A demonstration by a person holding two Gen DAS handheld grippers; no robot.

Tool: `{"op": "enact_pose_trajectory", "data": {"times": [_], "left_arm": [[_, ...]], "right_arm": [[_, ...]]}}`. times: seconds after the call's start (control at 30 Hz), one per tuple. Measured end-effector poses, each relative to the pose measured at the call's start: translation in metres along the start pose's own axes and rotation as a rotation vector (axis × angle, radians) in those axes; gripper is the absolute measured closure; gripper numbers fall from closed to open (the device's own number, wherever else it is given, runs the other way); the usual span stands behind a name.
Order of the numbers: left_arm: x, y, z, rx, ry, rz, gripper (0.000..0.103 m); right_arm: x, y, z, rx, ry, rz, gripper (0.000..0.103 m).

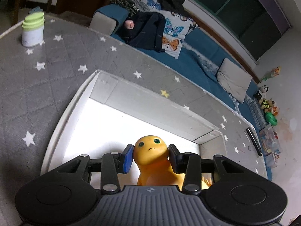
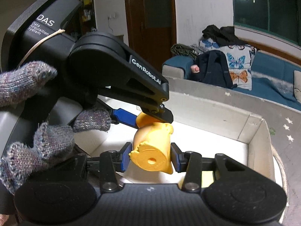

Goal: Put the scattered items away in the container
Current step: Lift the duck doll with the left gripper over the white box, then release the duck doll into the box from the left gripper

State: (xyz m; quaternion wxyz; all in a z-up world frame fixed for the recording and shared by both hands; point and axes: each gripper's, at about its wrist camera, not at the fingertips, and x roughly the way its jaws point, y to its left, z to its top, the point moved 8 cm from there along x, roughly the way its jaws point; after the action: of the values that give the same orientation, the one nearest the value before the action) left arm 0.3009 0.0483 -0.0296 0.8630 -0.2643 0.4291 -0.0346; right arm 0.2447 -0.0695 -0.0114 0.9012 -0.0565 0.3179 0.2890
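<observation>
Toy figure [image 1: 151, 155], orange-yellow with green eyes and a small frown, held in the air over the white box [image 1: 101, 86], between both grippers at once. Left gripper [image 1: 151, 157] clamped on its head, blue pad [image 1: 129, 158] against one cheek, dark pad on the other side. Right gripper [image 2: 150, 157] clamped lower down, at the round flat base (a small hole shows in the middle of that base). From the right wrist view the left gripper [image 2: 150, 117] reaches in from the upper left and pinches the far end of the toy [image 2: 150, 148], so the figure lies tilted between the two. Gloved hand [image 2: 37, 131], grey knit, wrapped round the left gripper's body. Box [image 2: 259, 131] sits open on a grey star-patterned mat [image 1: 47, 75]. White jar with green lid [image 1: 33, 30] stands on the mat, well apart from the box. Blue sofa [image 1: 197, 64] behind, with butterfly cushion [image 1: 174, 35] and dark clothing.
</observation>
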Motion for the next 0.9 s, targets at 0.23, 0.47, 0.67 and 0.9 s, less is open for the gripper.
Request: {"op": "enact_pose_trajectory", "data": {"times": [0.23, 0.47, 0.67, 0.9], "left_arm": [[0.015, 0.009, -0.004, -0.009, 0.027, 0.013, 0.060], [0.013, 0.006, -0.009, 0.020, 0.018, 0.019, 0.060], [0.004, 0.001, -0.014, 0.047, 0.003, 0.019, 0.060], [-0.014, -0.007, -0.019, 0.092, -0.036, 0.022, 0.060]], "right_arm": [[0.013, 0.000, -0.012, 0.016, 0.043, 0.004, 0.060], [0.019, -0.004, -0.012, 0.024, 0.047, -0.011, 0.058], [0.015, -0.003, -0.010, 0.017, 0.027, -0.022, 0.058], [-0.007, 0.007, -0.011, -0.016, -0.019, -0.044, 0.058]]}}
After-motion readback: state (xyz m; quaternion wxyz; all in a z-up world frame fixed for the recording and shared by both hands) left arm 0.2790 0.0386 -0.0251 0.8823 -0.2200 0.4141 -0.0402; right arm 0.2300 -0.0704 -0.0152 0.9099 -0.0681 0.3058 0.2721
